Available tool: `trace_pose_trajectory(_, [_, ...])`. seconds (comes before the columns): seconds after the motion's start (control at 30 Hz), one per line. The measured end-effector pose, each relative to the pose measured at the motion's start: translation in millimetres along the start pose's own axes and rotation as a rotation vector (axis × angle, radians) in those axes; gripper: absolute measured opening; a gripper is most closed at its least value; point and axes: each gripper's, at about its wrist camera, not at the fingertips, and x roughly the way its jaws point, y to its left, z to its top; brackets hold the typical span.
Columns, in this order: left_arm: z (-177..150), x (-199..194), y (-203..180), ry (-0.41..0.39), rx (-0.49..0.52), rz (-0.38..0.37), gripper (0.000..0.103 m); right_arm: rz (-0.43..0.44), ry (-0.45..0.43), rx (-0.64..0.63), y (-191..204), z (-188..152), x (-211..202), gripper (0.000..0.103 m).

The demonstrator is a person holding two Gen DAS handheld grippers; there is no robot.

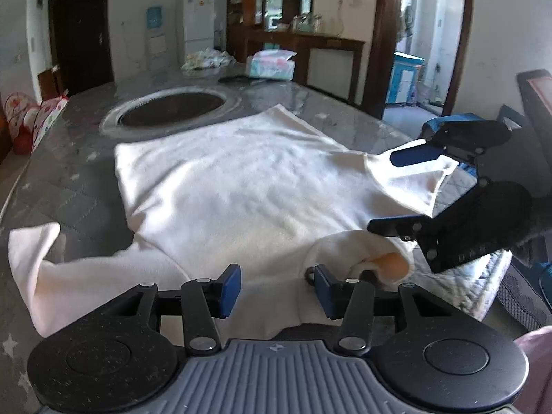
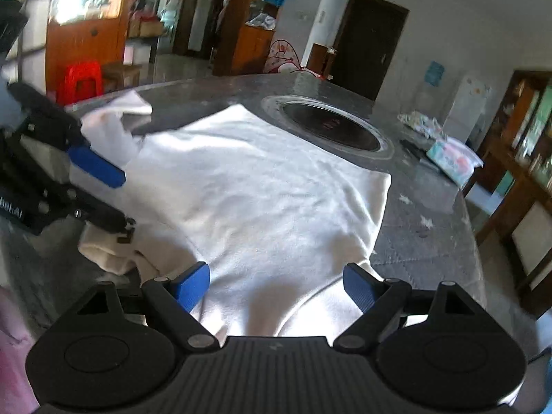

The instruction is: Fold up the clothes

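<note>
Ahead of both claws, a white shirt [image 1: 248,186] lies spread mostly flat on the grey table [image 1: 76,172], body smooth, collar end nearest the claws. Left claw [image 1: 276,286] is spread wide, nothing between its blue pads, hovering just over the neck area. Right claw [image 2: 276,286] is also spread wide and empty, low over the near part of the shirt; in the left view its pads straddle the short sleeve [image 1: 410,179] on that side without pinching it, as far as I can tell. The other sleeve [image 1: 34,262] trails off to the left claw's left, rumpled and partly turned over.

Handling guess: thin knit cotton, light, totally limp, no stiffness to push against. It will sag and drag if lifted from one point, and bunch if slid across the quilted table cover. Not fragile, not slippery; pads should hold a single pinch fine, but easy to catch only the top layer.

Best holds: seams and edges, such as shoulder seam, sleeve cuff, hem corners beyond the claws. Two-point pinch, one claw per corner, keeps the edge straight. Mid-panel grabs would just make wrinkles.

Fold stage unclear: shirt reads as laid out flat, no fold line visible on the body.
</note>
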Motion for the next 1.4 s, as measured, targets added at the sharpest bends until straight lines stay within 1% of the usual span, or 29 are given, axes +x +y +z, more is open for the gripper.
trace_pose_trajectory(0.1, [2,-9,-8,-0.03,0.052,-0.045,0.05,0.034,-0.007,0.032,-8,2,-8,0.078])
trace_pose_trajectory(0.17, [2,-12,-15,-0.046,0.099,-0.081,0.049,0.07,-0.003,0.044,-12,3,-13,0.072])
trace_pose_trajectory(0.2, [2,-12,-18,-0.05,0.119,-0.092,0.049,0.095,-0.001,0.05,-12,3,-16,0.067])
trace_pose_trajectory(0.23, [1,-12,-21,-0.052,0.137,-0.1,0.045,0.121,0.0,0.052,-11,4,-18,0.063])
trace_pose_trajectory(0.27, [0,-12,-24,-0.054,0.155,-0.108,0.039,0.145,0.0,0.051,-10,4,-20,0.062])
trace_pose_trajectory(0.33, [-2,-10,-26,-0.048,0.167,-0.109,0.031,0.193,0.001,0.051,-6,4,-23,0.056])
trace_pose_trajectory(0.4, [-5,-9,-27,-0.041,0.172,-0.107,0.03,0.239,0.002,0.048,-2,5,-26,0.053])
trace_pose_trajectory(0.47, [-7,-9,-26,-0.038,0.182,-0.101,0.03,0.257,0.008,0.03,6,4,-24,0.05])
trace_pose_trajectory(0.5, [-8,-9,-26,-0.036,0.184,-0.094,0.03,0.264,0.013,0.022,10,4,-23,0.047])
trace_pose_trajectory(0.57, [-10,-7,-25,-0.031,0.183,-0.078,0.03,0.257,0.032,0.02,17,2,-18,0.033])
trace_pose_trajectory(0.6, [-10,-7,-24,-0.028,0.183,-0.07,0.03,0.259,0.034,0.017,16,3,-20,0.024])
trace_pose_trajectory(0.63, [-11,-6,-24,-0.025,0.183,-0.061,0.025,0.26,0.036,0.014,15,3,-21,0.019])
trace_pose_trajectory(0.67, [-12,-5,-23,-0.023,0.182,-0.053,0.019,0.261,0.038,0.011,15,4,-22,0.017])
trace_pose_trajectory(0.7, [-13,-4,-23,-0.02,0.182,-0.045,0.017,0.263,0.04,0.008,14,4,-23,0.013])
trace_pose_trajectory(0.73, [-13,-5,-21,-0.021,0.179,-0.042,0.01,0.264,0.042,0.005,13,5,-24,0.01])
trace_pose_trajectory(0.77, [-12,-7,-20,-0.025,0.177,-0.046,0.006,0.266,0.045,0.002,12,5,-25,0.008])
trace_pose_trajectory(0.83, [-10,-13,-17,-0.039,0.175,-0.062,0.005,0.268,0.049,-0.005,11,6,-28,0.004])
trace_pose_trajectory(0.93, [-7,-26,-11,-0.062,0.176,-0.1,0.003,0.272,0.055,-0.014,9,8,-31,0.003])
trace_pose_trajectory(1.1, [-10,-24,-8,-0.028,0.19,-0.11,0.003,0.272,0.063,-0.014,7,7,-32,0.004])
trace_pose_trajectory(1.2, [-2,-26,0,-0.058,0.154,-0.084,0.004,0.27,0.02,0.034,3,12,-30,0.007])
trace_pose_trajectory(1.27, [5,-25,7,-0.085,0.121,-0.067,0.004,0.263,0.001,0.053,0,15,-27,0.007])
trace_pose_trajectory(1.33, [12,-17,11,-0.088,0.084,-0.069,0.005,0.259,-0.002,0.076,-3,18,-17,0.008])
trace_pose_trajectory(1.4, [13,-6,11,-0.076,0.074,-0.074,0.005,0.258,0.013,0.081,-1,18,-6,0.009])
